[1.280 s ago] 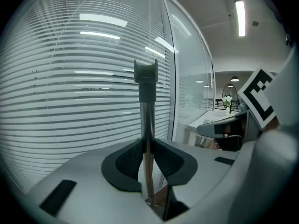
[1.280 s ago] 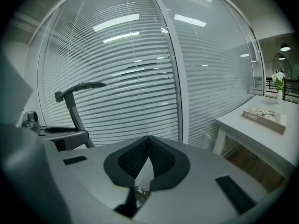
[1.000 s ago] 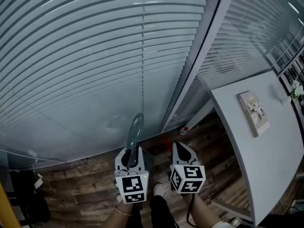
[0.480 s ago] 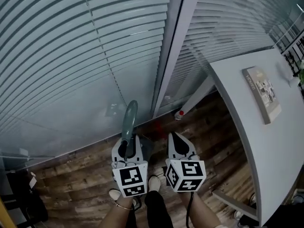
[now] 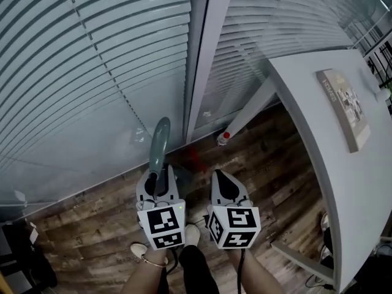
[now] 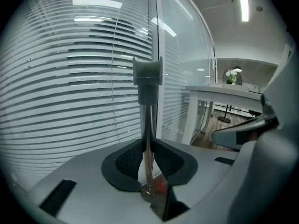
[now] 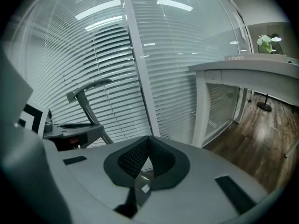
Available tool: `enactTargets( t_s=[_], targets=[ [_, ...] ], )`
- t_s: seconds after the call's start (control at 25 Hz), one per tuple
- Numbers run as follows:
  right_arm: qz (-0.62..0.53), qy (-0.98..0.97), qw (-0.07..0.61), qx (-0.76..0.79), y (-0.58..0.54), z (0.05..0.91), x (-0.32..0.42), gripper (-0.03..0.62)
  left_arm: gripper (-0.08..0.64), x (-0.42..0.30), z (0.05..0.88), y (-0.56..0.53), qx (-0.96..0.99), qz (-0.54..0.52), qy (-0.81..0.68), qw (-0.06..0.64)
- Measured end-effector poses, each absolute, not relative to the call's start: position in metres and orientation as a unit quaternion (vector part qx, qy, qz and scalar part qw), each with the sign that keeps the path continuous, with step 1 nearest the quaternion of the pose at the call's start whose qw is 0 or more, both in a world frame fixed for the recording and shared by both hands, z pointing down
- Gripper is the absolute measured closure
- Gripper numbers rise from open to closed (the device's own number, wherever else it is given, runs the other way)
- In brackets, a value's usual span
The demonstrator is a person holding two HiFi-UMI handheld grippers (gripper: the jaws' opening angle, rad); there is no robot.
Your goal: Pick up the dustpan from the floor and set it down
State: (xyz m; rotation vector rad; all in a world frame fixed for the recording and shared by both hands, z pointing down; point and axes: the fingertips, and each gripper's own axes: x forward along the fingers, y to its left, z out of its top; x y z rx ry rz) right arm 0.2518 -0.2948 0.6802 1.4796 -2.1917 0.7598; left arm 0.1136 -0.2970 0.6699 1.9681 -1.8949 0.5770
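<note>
Two jaws of the left gripper [image 5: 157, 177] are clamping the dustpan [image 5: 158, 143] by its handle, above the floor's [image 5: 263, 164] edge beside the blinds [image 5: 92, 72]. The right gripper [image 5: 222, 176] is closed and empty. We are aiming to land it upright, gently.

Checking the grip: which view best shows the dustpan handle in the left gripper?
Left gripper view: the dustpan handle sits clamped in the left gripper. Head view shows only its grey top; right gripper view shows it side-on.
</note>
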Motion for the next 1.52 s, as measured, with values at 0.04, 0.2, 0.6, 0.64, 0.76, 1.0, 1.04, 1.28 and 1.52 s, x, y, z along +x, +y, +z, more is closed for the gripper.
enactTargets(
  t_s=[0.04,0.2,0.6,0.64,0.76,1.0,1.04,1.28,1.52],
  targets=[
    [0.272,-0.781,0.196,0.527,-0.294,0.684,0.253,0.560,0.474,0.114,0.675,-0.298,0.693,0.204,-0.669,0.175],
    [0.275,-0.780,0.200,0.525,-0.290,0.693,0.254,0.560,0.474,0.116,0.692,-0.300,0.687,0.209,-0.671,0.181],
    [0.282,-0.777,0.200,0.526,-0.290,0.706,0.259,0.560,0.474,0.130,0.712,-0.314,0.690,0.222,-0.668,0.169],
    [0.283,-0.776,0.200,0.526,-0.290,0.707,0.259,0.560,0.474,0.131,0.713,-0.316,0.691,0.223,-0.667,0.170],
    [0.285,-0.775,0.200,0.528,-0.293,0.708,0.263,0.560,0.473,0.135,0.717,-0.321,0.694,0.226,-0.663,0.169],
    [0.287,-0.772,0.198,0.532,-0.301,0.710,0.269,0.560,0.472,0.138,0.719,-0.333,0.695,0.225,-0.663,0.164],
    [0.287,-0.771,0.198,0.532,-0.302,0.710,0.269,0.560,0.472,0.139,0.719,-0.335,0.695,0.224,-0.663,0.164],
    [0.289,-0.771,0.195,0.533,-0.304,0.711,0.267,0.560,0.472,0.141,0.719,-0.331,0.702,0.215,-0.660,0.159],
    [0.291,-0.769,0.197,0.533,-0.302,0.715,0.265,0.560,0.471,0.145,0.719,-0.327,0.717,0.207,-0.649,0.152]
  ],
)
